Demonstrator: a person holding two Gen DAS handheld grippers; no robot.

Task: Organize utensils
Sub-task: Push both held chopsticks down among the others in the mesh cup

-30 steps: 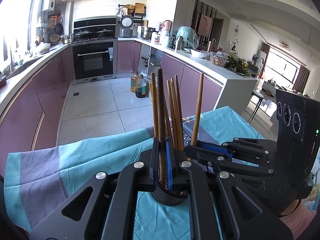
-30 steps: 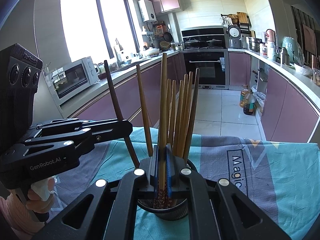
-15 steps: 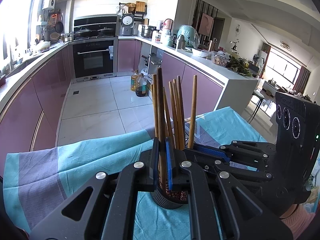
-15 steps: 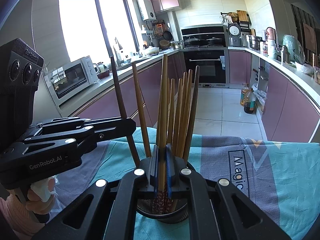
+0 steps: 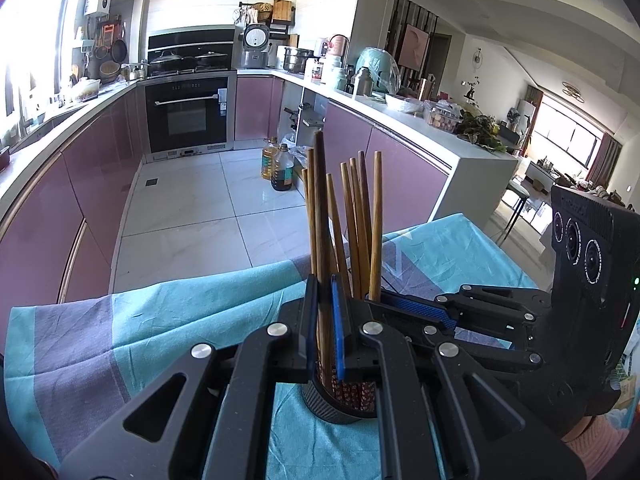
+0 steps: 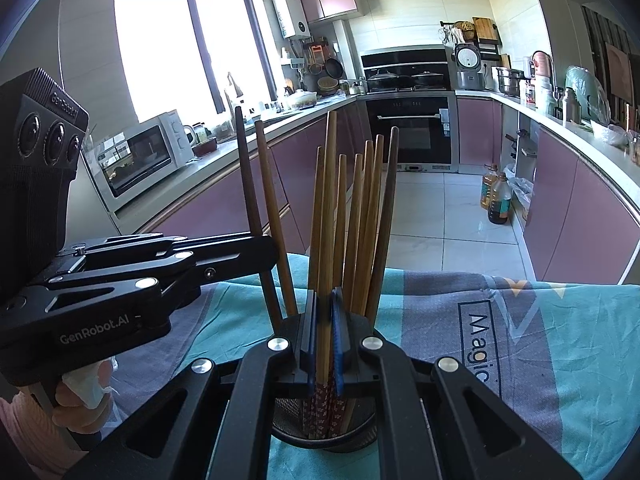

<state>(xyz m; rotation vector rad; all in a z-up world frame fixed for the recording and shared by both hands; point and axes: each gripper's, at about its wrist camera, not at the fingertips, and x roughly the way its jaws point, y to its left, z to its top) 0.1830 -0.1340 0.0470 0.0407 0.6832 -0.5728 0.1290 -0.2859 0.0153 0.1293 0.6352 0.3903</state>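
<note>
On the teal-and-grey cloth (image 6: pixel 540 344), a black mesh holder (image 6: pixel 344 438) stands crowded with upright chopsticks (image 6: pixel 362 224), tips up, blocking each other. Left gripper (image 5: pixel 325 332) is clamped on a dark chopstick (image 5: pixel 320 216); right gripper (image 6: pixel 325 344) is clamped on a lighter one (image 6: pixel 329 208), both near vertical.

Light source: daylight from the kitchen window (image 6: pixel 176 52), overexposed to white.
Brightness: high; floor (image 5: pixel 224 208) shows glare.
Distortion: strong fisheye; the counter (image 6: pixel 576 136) curves, corners vignette black.
Focus: sharp centre; soft edges.
</note>
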